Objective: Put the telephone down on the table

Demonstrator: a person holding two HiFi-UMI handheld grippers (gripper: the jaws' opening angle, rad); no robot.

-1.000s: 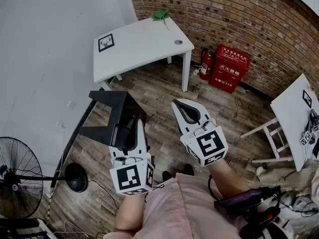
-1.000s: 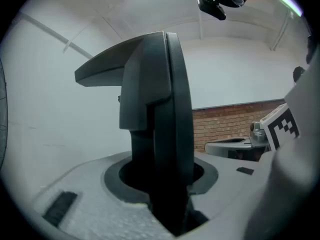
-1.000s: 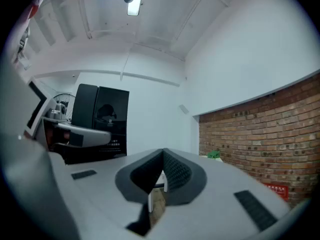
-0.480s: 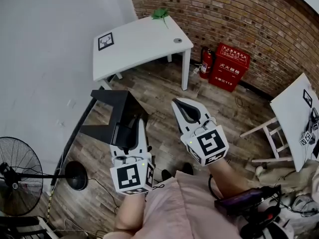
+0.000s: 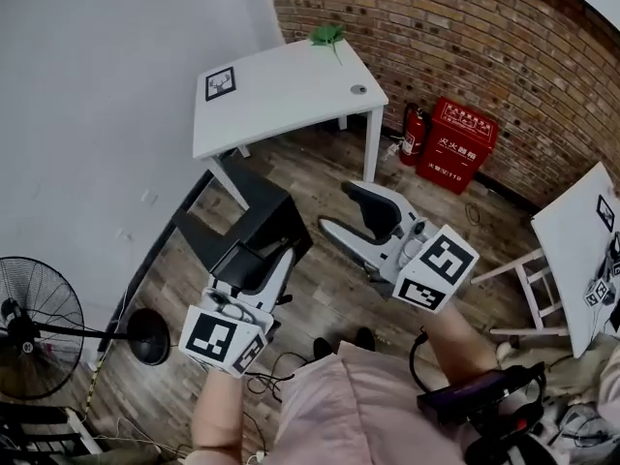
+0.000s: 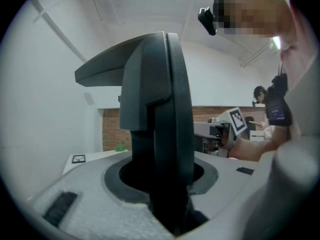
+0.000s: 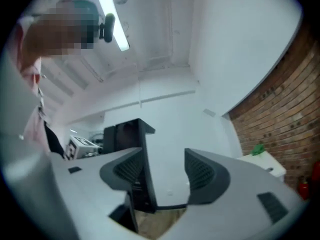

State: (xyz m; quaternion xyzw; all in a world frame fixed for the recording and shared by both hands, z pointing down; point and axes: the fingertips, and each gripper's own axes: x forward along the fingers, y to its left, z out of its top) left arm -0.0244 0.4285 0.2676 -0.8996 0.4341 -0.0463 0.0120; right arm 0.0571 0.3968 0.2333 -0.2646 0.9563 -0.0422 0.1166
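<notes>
A person's left gripper (image 5: 260, 262) clamps its jaws narrowly on a black telephone (image 5: 250, 211), holding it in the air above the wooden floor (image 5: 320, 303), near but clear of the white worktop (image 5: 291, 100) by the brick wall (image 5: 465, 37). The right gripper (image 5: 337, 207) hangs just beside it, jaws opening and pressing on nothing; in its own view the telephone stands just past one pad. On the worktop lie a square marker tag (image 5: 221, 83) and a green object (image 5: 327, 34). A red fire-equipment box (image 5: 467, 145) sits against the wall.
</notes>
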